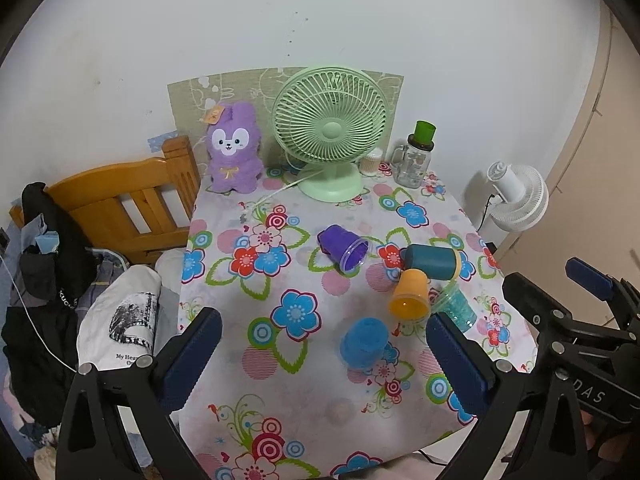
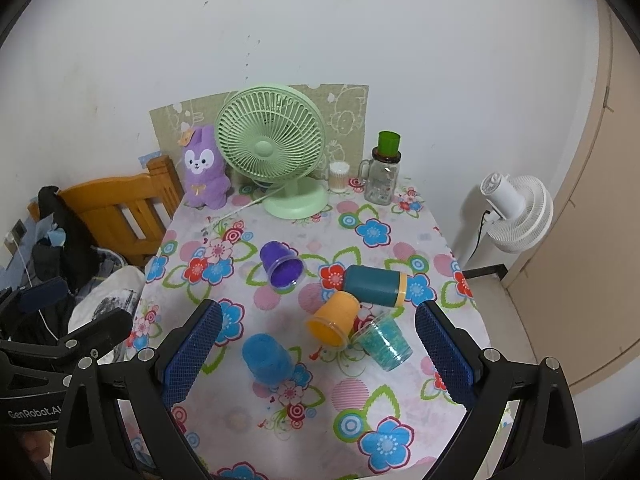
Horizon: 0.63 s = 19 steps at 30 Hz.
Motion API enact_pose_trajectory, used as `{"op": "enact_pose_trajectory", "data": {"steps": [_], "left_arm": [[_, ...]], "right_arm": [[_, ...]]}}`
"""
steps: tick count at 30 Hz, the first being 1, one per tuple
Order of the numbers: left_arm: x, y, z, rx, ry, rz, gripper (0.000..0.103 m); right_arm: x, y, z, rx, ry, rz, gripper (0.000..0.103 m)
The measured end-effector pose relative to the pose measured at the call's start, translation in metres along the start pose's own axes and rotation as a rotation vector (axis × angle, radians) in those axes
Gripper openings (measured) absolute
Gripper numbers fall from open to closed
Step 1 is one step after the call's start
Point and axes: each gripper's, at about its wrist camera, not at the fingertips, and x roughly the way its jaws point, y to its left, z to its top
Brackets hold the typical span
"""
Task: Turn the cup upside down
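Observation:
Several cups sit on the floral tablecloth [image 1: 280,400] [image 2: 400,400]. A blue cup [image 1: 364,342] [image 2: 267,358] stands upside down nearest me. An orange cup [image 1: 410,294] [image 2: 335,316], a purple cup [image 1: 344,249] [image 2: 281,265], a dark teal cup [image 1: 434,262] [image 2: 376,285] and a clear teal-beaded cup [image 1: 454,303] [image 2: 385,340] lie on their sides. My left gripper [image 1: 324,344] is open and empty above the near table edge. My right gripper [image 2: 318,342] is open and empty, with the cups showing between its fingers.
At the back stand a green desk fan [image 1: 330,132] [image 2: 270,148], a purple plush rabbit [image 1: 234,148] [image 2: 204,170], a glass jar with a green cup on top [image 1: 414,160] [image 2: 382,172] and a cotton-swab pot [image 1: 370,162]. A wooden bed frame [image 1: 128,204] with clothes is on the left, a white fan [image 2: 516,212] on the right.

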Motion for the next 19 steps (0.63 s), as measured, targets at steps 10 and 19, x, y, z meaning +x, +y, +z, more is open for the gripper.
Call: {"op": "enact_pose_trajectory", "data": {"steps": [10,19], "left_arm": [[-0.001,0.002,-0.001,-0.003,0.001,0.016,0.103],[0.007,0.004,-0.001,-0.016,0.021,0.017,0.103]], "right_arm": [[0.002,0.003,0.0,-0.005,0.007,0.003,0.099],[0.012,0.004,0.001,-0.013,0.03,0.005,0.099]]}}
